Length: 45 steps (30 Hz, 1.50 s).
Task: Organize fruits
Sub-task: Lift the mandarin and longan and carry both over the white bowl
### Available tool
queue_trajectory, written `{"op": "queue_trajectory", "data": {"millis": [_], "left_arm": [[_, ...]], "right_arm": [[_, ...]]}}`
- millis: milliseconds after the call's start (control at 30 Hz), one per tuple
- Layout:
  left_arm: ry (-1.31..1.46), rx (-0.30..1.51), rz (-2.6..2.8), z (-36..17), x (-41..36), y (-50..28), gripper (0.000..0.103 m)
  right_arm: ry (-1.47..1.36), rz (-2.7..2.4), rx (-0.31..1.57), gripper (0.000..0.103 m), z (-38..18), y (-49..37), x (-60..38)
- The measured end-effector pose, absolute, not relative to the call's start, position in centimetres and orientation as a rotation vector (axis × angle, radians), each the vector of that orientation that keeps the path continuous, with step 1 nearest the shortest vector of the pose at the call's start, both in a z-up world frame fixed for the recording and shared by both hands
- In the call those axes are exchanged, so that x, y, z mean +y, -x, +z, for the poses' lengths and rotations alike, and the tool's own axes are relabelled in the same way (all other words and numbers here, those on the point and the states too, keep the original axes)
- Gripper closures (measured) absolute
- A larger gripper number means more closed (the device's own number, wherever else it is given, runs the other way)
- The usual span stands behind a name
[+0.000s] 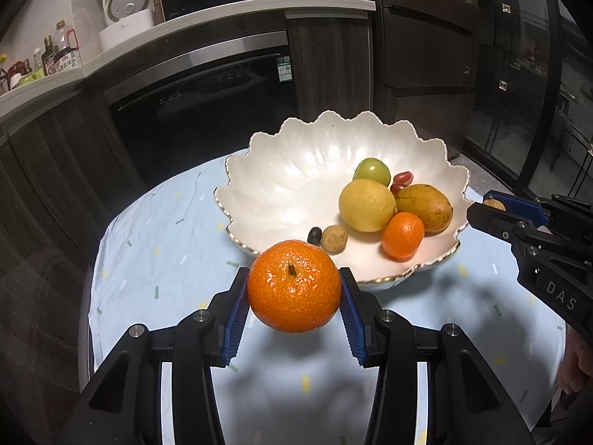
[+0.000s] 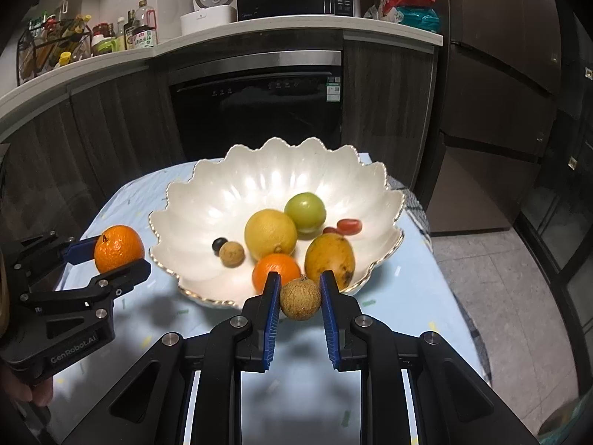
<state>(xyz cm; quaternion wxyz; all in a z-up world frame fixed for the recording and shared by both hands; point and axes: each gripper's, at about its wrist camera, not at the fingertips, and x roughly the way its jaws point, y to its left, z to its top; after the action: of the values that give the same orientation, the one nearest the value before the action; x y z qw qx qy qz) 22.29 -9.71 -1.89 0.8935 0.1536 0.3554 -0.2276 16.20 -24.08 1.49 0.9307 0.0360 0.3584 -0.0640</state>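
Two wrist fisheyes, angled down, close, both facing the bowl (image 1: 437, 155) from opposite sides

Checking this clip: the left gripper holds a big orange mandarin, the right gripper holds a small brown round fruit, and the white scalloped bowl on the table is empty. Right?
Not quite: the bowl is not empty. The right wrist view shows a lemon, a green fruit, a mango, a smaller mandarin and other small fruits in it. The left gripper does hold the big mandarin, and the right gripper the small brown fruit.

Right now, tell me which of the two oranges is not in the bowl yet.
The larger orange, clamped in the left claw short of the bowl. The smaller orange already lies inside, against the lemon.
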Motion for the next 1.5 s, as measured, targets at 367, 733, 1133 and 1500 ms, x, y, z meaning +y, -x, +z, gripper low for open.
{"op": "queue_trajectory", "data": {"millis": [367,733,1133,1500], "left_arm": [[-0.319,0.712,-0.476,-0.9,-11.0,-23.1,0.057],[-0.314,0.708,-0.475,-0.7,-12.0,-24.3,0.057],[-0.304,0.704,-0.461,-0.5,-12.8,-26.0,0.057],[-0.298,0.703,-0.454,-0.6,-13.7,-27.6,0.057]], "right_arm": [[-0.066,-0.145,0.716,0.08,2.2,-17.0,-25.6],[-0.055,-0.15,0.704,0.08,2.8,-18.0,-26.6],[-0.048,-0.155,0.696,0.08,3.0,-19.9,-27.8],[-0.045,-0.167,0.686,0.08,3.0,-21.9,-28.9]]}}
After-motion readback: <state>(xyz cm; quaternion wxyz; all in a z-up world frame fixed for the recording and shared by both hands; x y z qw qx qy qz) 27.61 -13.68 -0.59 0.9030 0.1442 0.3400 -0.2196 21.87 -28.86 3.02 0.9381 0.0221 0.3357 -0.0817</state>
